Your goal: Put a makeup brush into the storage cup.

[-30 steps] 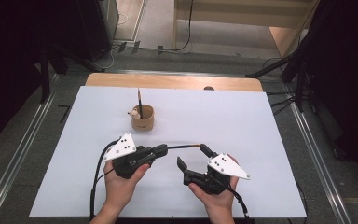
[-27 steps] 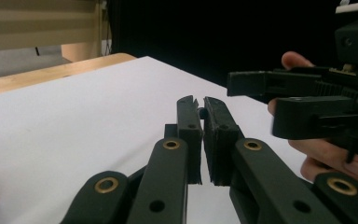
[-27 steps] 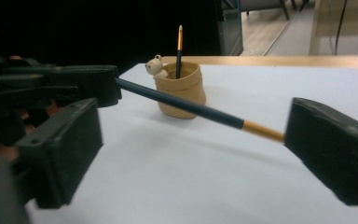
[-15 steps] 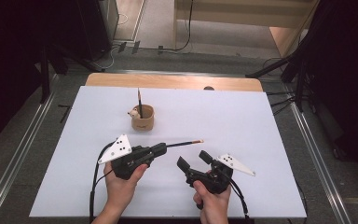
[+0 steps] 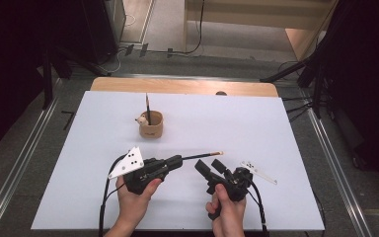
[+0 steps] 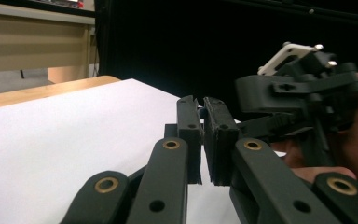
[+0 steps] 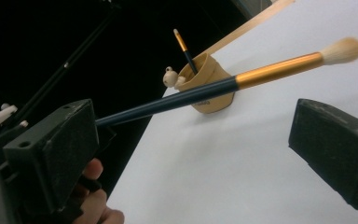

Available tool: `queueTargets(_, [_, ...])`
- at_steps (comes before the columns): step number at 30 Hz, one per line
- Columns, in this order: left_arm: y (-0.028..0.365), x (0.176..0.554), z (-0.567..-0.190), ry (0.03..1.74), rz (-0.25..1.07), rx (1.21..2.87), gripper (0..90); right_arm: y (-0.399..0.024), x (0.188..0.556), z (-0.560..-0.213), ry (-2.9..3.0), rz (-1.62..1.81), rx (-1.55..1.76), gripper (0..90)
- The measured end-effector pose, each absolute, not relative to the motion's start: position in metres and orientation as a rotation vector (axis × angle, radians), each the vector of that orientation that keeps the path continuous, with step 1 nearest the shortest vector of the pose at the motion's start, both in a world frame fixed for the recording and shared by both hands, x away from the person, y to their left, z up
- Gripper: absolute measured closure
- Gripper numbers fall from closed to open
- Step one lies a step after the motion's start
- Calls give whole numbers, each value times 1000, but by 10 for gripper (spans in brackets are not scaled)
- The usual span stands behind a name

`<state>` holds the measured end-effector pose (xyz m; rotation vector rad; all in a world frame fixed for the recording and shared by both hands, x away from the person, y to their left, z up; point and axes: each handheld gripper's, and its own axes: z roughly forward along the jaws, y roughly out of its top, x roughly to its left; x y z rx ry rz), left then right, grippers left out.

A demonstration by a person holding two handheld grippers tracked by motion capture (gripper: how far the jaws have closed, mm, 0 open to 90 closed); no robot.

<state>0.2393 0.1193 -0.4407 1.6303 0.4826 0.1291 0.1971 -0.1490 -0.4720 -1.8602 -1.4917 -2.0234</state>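
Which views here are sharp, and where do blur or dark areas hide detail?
High view: evenly lit and sharp, the table bright, surroundings dark. Left gripper view: the left gripper slightly soft up close, background black. Right gripper view: the brush crisp, its bristle tip a little soft, the cup clear.

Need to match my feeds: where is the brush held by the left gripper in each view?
High view: brush at lower centre, sticking right from the left gripper.
Left gripper view: I can't make it out between the closed jaws.
Right gripper view: brush runs diagonally across the middle.
Shared landmark: the tan cup.
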Motion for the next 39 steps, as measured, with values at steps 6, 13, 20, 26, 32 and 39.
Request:
queueTargets(6, [115, 237, -442, 459, 121, 1636, 867, -157, 202, -477, -1371, -2029, -1879, 117])
queueTargets(13, [109, 233, -444, 438, 115, 1648, 867, -163, 204, -483, -1273, -2044, -1876, 334])
queueTargets(20, [107, 233, -447, 434, 105, 1668, 867, -169, 205, -488, -1179, -2095, -1782, 617])
queueTargets(26, [107, 238, -449, 519, 134, 1682, 378, -179, 205, -476, -1291, -2222, -1635, 845])
queueTargets(32, [118, 243, -451, 542, 141, 1727, 0, -179, 201, -464, -1505, -2276, -1646, 845])
queueTargets(39, [136, 244, -452, 562, 172, 1742, 0, -172, 201, -461, -1746, -2270, -1693, 845])
